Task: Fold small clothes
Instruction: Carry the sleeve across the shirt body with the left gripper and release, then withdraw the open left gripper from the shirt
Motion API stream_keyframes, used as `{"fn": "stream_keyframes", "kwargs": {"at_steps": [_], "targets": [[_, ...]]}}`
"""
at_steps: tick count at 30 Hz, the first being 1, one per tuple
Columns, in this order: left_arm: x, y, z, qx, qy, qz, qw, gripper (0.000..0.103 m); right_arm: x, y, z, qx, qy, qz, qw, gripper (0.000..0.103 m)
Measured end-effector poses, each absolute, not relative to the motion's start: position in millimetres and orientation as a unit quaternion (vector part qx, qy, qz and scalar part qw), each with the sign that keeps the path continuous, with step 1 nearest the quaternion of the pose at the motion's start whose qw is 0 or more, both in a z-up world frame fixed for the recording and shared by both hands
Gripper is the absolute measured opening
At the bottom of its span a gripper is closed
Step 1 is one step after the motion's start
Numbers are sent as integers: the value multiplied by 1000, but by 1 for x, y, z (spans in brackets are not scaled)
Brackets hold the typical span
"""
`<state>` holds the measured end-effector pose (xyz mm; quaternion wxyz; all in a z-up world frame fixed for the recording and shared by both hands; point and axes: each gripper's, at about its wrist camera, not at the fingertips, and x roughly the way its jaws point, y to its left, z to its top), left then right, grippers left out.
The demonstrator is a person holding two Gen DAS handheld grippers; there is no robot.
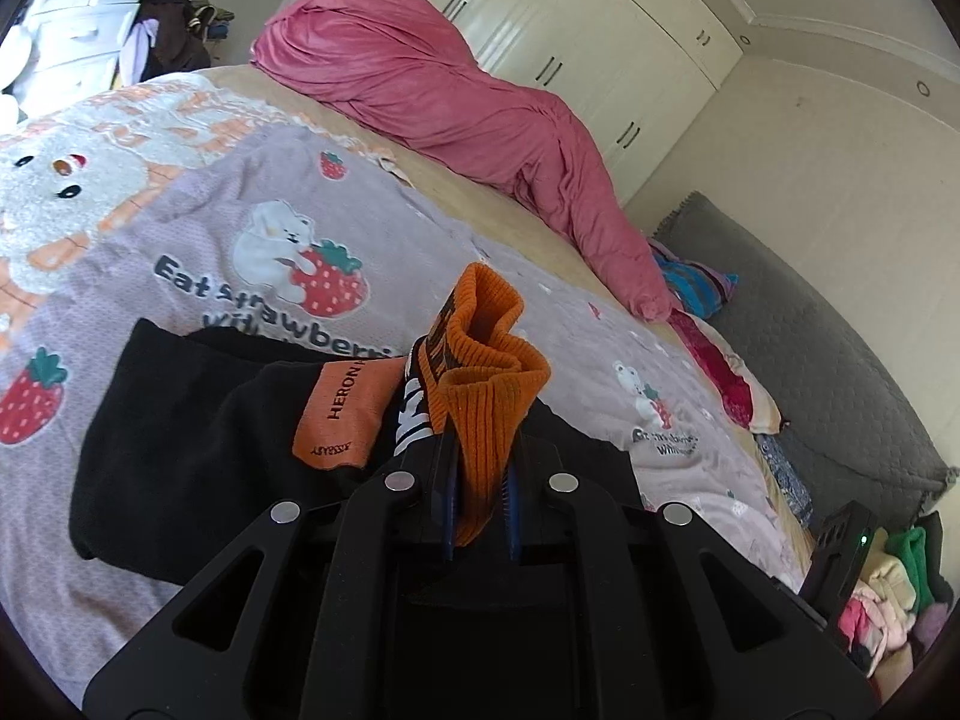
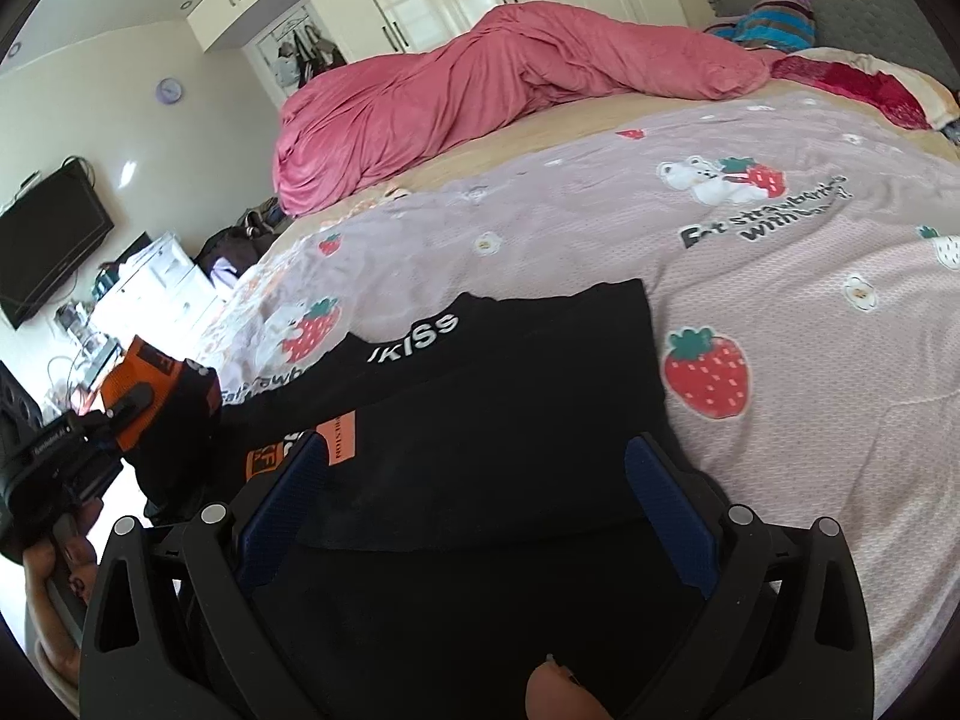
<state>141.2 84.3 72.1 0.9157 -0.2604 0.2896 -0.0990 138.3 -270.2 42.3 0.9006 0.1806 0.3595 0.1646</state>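
Left wrist view: left tool [image 1: 480, 480] is pinching the orange cuff [image 1: 480, 372], folding the garment [image 2: 510, 396]; right tool [image 2: 480, 516], spread, should pin it.

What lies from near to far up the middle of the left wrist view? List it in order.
left gripper shut on the orange ribbed cuff → strawberry-print bedsheet → pink duvet → cream wardrobe doors.

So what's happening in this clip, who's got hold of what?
A person with two handheld grippers is folding a black garment on the strawberry-print bedspread. The left gripper is shut on the garment's orange ribbed cuff, lifting it. The right gripper hangs open over the flat part of the garment, holding nothing.
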Motion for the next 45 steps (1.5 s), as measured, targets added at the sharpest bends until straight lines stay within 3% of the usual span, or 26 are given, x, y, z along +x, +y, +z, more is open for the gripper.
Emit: {"fn": "stream_keyframes", "kwargs": {"at_steps": [21, 24, 31, 34, 38, 45], "targets": [[167, 2, 21, -208, 392, -182, 878, 9, 143, -308, 41, 222, 355, 123, 900, 99], [168, -3, 18, -203, 403, -192, 871, 15, 144, -309, 39, 222, 357, 122, 899, 99], [161, 5, 31, -205, 388, -196, 877, 44, 145, -298, 34, 211, 368, 132, 896, 99], [160, 18, 39, -207, 375, -178, 886, 47, 146, -288, 30, 201, 377, 141, 893, 99], [158, 42, 51, -194, 352, -127, 907, 69, 146, -260, 19, 174, 397, 167, 885, 99], [154, 90, 63, -196, 324, -39, 925, 91, 144, -209, 6, 123, 420, 211, 874, 99]]}}
